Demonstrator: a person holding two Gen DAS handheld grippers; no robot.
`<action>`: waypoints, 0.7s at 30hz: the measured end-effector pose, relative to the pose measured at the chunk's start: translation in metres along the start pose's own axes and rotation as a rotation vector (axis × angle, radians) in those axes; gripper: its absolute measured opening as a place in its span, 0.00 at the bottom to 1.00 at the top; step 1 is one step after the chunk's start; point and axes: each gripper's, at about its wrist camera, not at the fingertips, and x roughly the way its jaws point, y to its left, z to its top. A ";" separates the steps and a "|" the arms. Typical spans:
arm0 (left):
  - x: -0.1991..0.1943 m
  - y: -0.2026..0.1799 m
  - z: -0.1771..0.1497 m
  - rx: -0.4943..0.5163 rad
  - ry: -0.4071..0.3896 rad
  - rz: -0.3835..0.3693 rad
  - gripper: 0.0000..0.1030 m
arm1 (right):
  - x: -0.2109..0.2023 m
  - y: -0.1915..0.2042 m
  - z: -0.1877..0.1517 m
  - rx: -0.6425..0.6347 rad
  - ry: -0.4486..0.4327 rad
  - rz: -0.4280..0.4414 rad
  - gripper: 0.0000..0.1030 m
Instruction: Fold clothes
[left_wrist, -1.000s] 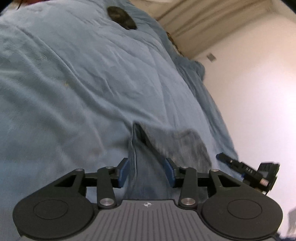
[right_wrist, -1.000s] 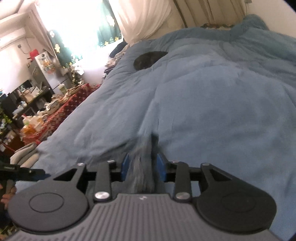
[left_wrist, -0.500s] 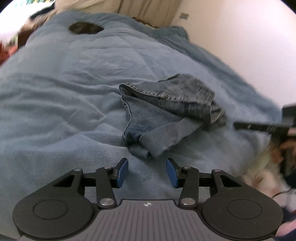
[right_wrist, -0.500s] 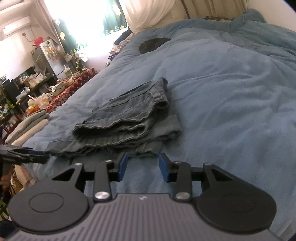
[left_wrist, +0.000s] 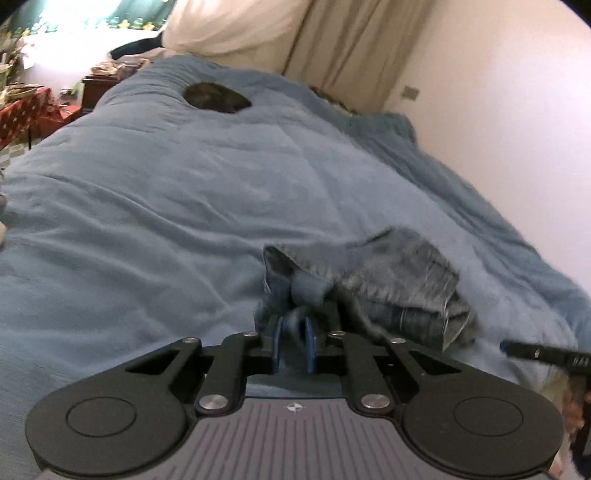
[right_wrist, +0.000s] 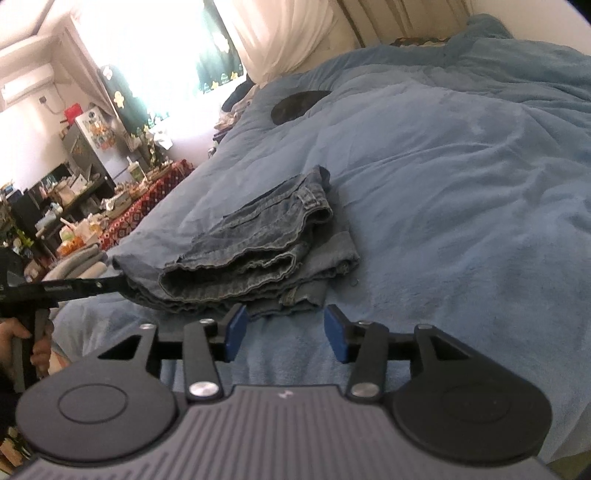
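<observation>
A folded pair of blue jeans lies on the blue blanket of a bed. My left gripper is closing its jaws on a bunched fold at the near edge of the jeans, and denim fills the narrow gap between the blue pads. In the right wrist view the jeans rest just beyond my right gripper. Its jaws are opening over bare blanket with nothing between them. The left gripper's tip meets the left edge of the jeans.
A dark round patch sits far up the bed. A wall and curtains border the right side. Left of the bed are a cluttered table with a red patterned cloth, stacked folded clothes and a person's hand.
My left gripper came up to the jeans' near fold and shut on it. My right gripper let go of the denim, drew back and spread its jaws wider.
</observation>
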 end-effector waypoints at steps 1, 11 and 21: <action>-0.001 0.001 0.000 0.009 0.008 0.006 0.12 | 0.001 -0.001 0.000 -0.001 0.003 0.000 0.50; -0.014 -0.011 -0.034 0.042 0.042 0.017 0.35 | 0.020 0.013 -0.008 -0.205 0.026 -0.115 0.41; 0.020 -0.011 -0.013 -0.110 0.081 -0.059 0.45 | 0.039 -0.003 0.019 -0.154 -0.012 -0.139 0.42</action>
